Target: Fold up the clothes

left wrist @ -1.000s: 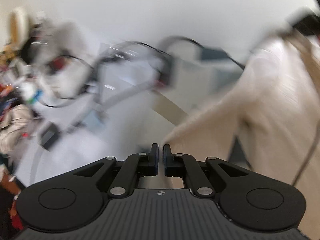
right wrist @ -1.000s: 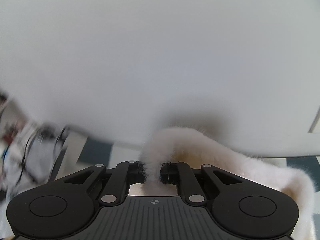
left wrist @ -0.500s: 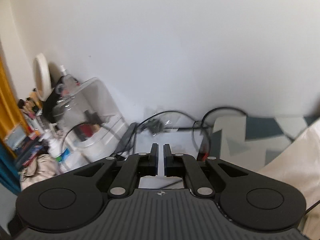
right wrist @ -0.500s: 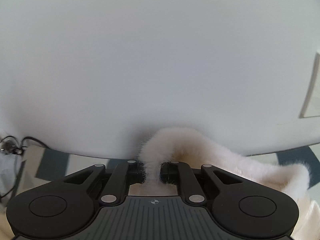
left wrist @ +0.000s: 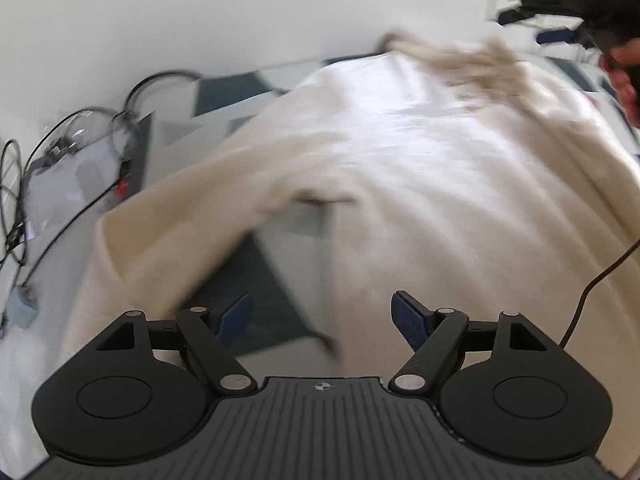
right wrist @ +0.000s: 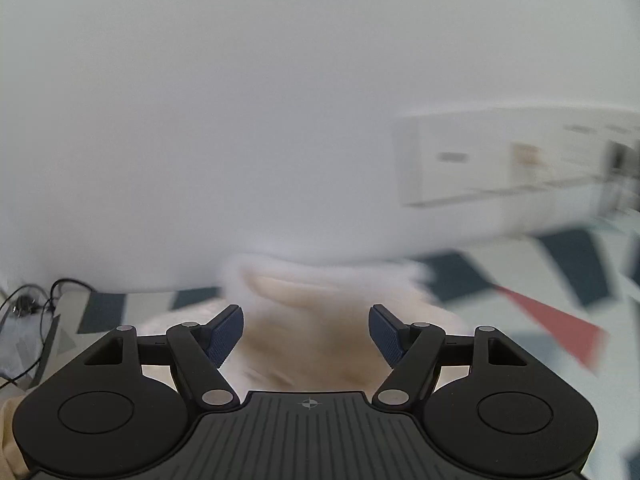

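Evidently both grippers had just let go: the left gripper had its jaws spread wide, having just been opening, with nothing between its blue pads, only the patterned surface and the edge of cloth beneath them. The cream garment lay spread over that grey and dark-blue patterned surface, its fuzzy collar at the far end near the white wall, one sleeve angled out toward the near left. Black cables lay tangled on the surface to the left of the garment. At the top right corner of the left wrist view, the other gripper's black body showed, held in a hand. The right gripper likewise had jaws standing wide, just opened, and the fluffy cream collar sat blurred just beyond and below its pads, not pinched. A red triangle in the pattern lay to its right
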Available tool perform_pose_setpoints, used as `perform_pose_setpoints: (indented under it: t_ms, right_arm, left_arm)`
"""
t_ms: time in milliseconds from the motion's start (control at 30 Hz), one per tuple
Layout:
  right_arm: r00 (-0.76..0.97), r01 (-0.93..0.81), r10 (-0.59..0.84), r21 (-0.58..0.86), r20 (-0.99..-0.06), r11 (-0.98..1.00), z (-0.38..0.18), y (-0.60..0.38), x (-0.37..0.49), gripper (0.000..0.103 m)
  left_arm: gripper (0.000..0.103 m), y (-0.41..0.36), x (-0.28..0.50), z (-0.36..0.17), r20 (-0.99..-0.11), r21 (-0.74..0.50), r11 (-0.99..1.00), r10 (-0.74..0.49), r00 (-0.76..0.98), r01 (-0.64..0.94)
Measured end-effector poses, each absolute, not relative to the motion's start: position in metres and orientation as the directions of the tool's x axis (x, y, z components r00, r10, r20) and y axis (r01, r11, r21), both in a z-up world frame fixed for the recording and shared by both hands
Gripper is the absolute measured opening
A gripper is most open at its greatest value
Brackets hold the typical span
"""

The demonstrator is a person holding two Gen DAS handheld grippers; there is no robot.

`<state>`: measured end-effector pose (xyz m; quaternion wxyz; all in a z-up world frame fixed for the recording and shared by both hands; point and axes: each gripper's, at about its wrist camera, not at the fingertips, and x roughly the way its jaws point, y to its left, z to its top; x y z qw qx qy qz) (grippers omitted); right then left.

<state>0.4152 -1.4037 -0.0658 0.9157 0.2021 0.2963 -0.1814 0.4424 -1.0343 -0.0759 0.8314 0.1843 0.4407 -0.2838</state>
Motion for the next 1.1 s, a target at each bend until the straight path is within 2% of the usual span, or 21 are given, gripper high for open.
perform_pose_setpoints:
  t_ms: [133,267,400,467,500,633,733,800,867,900,933,1000,1100]
  right_arm:
    - [0.704,0.525,-0.302,0.185,-0.643,0.831,-0.067,-1.412,0.316,0.066]
    - [0.592,0.545,-0.315,0.081,-0.742,0.834,-0.086,-1.410,0.243,0.065]
    - [0.519,0.561,-0.327,0.026,-0.790,0.827,-0.105,-1.386,0.189,0.066]
    - [0.502,0.564,-0.311,0.032,-0.807,0.825,-0.114,-1.377,0.173,0.071]
    - [0.499,0.558,-0.295,0.042,-0.815,0.829,-0.115,-1.372,0.163,0.079]
    - [0.508,0.506,-0.246,0.054,-0.826,0.861,-0.114,-1.348,0.132,0.088]
    - [0.509,0.460,-0.206,0.062,-0.836,0.886,-0.114,-1.332,0.124,0.089]
    - [0.482,0.448,-0.230,0.013,-0.845,0.894,-0.118,-1.325,0.126,0.088]
    - [0.449,0.456,-0.261,-0.032,-0.854,0.889,-0.125,-1.326,0.128,0.081]
    - [0.446,0.469,-0.264,-0.027,-0.855,0.883,-0.128,-1.330,0.128,0.059]
    - [0.450,0.489,-0.245,0.007,-0.859,0.872,-0.130,-1.336,0.127,0.031]
    - [0.480,0.546,-0.199,0.113,-0.854,0.830,-0.129,-1.354,0.125,0.010]
    - [0.475,0.638,-0.223,0.159,-0.851,0.753,-0.118,-1.378,0.127,0.007]
  left_arm:
    - [0.088,-1.065,0.414,-0.080,-0.825,0.004,0.706,-0.398,0.401,0.708]
    - [0.089,-1.103,0.393,-0.092,-0.838,0.024,0.666,-0.393,0.378,0.746]
    - [0.090,-1.120,0.376,-0.105,-0.853,0.025,0.620,-0.397,0.340,0.784]
    - [0.092,-1.125,0.368,-0.109,-0.860,0.038,0.598,-0.388,0.331,0.800]
    - [0.092,-1.126,0.365,-0.111,-0.862,0.045,0.590,-0.385,0.330,0.806]
    - [0.097,-1.131,0.357,-0.111,-0.858,0.068,0.574,-0.383,0.342,0.816]
    - [0.100,-1.136,0.357,-0.111,-0.863,0.072,0.572,-0.375,0.339,0.817]
    - [0.102,-1.137,0.357,-0.112,-0.864,0.069,0.579,-0.372,0.339,0.812]
    - [0.102,-1.135,0.358,-0.113,-0.864,0.061,0.587,-0.374,0.337,0.807]
    - [0.102,-1.134,0.358,-0.113,-0.864,0.055,0.591,-0.376,0.335,0.805]
    - [0.103,-1.133,0.360,-0.114,-0.865,0.045,0.595,-0.378,0.329,0.803]
    - [0.103,-1.129,0.363,-0.116,-0.869,0.021,0.602,-0.383,0.312,0.798]
    - [0.103,-1.127,0.364,-0.117,-0.869,0.018,0.596,-0.388,0.308,0.803]
